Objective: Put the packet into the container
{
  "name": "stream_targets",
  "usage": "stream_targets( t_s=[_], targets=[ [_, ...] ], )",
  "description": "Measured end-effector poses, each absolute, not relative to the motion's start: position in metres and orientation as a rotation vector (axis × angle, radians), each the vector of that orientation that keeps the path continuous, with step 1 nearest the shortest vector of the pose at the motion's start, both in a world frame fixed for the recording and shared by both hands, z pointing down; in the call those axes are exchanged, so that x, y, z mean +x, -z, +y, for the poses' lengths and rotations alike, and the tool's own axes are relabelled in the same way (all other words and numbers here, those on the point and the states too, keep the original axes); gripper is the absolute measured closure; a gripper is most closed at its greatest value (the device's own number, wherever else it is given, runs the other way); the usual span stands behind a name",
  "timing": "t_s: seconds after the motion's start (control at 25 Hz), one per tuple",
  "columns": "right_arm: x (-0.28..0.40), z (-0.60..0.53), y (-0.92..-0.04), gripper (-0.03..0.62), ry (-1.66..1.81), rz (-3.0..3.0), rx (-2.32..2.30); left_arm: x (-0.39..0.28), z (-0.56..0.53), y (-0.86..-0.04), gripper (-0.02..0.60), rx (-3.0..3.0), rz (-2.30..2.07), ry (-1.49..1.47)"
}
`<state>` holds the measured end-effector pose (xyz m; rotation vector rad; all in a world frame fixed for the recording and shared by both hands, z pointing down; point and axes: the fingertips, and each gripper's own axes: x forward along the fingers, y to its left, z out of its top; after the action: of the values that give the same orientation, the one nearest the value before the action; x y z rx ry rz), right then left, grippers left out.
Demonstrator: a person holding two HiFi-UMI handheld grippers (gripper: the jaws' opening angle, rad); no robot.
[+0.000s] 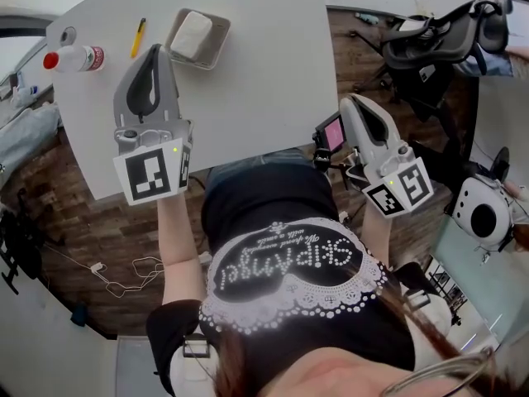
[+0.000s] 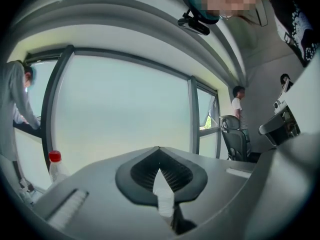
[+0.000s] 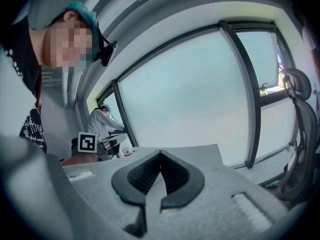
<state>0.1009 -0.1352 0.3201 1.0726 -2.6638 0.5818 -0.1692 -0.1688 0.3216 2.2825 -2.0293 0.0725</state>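
Observation:
The white packet [image 1: 192, 35] lies inside the metal container [image 1: 217, 50] at the back of the grey table [image 1: 264, 73]. My left gripper [image 1: 154, 52] hovers over the table just left of the container, its tips level with it. Its jaws are shut [image 2: 159, 159], and only a pale sliver shows in the slit below them. My right gripper [image 1: 351, 100] hangs off the table's front right corner, away from the container. It too is shut [image 3: 160, 156], with nothing in it.
A plastic bottle [image 1: 74, 59] with a red cap lies at the table's left edge, and it also shows in the left gripper view [image 2: 55, 166]. A yellow pen [image 1: 138, 37] lies between the bottle and the container. An office chair [image 1: 430, 40] stands off to the right.

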Motion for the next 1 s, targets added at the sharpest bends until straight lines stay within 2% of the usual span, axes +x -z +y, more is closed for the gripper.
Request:
stream_targets(
  t_s=[0.2,0.76,1.0],
  targets=[
    [0.104,-0.134,-0.320,0.599,-0.576,-2.663,1.075,-0.159,-0.139,-0.314,0.586,2.312,-2.038,-0.143],
    [0.108,-0.127,-0.327,0.599,-0.589,-2.652,1.069,-0.138,-0.084,-0.338,0.586,2.223,-1.951,-0.073],
    [0.094,-0.110,-0.347,0.599,-0.482,-2.618,1.023,-0.131,-0.070,-0.348,0.586,2.187,-1.947,-0.059]
  ],
)
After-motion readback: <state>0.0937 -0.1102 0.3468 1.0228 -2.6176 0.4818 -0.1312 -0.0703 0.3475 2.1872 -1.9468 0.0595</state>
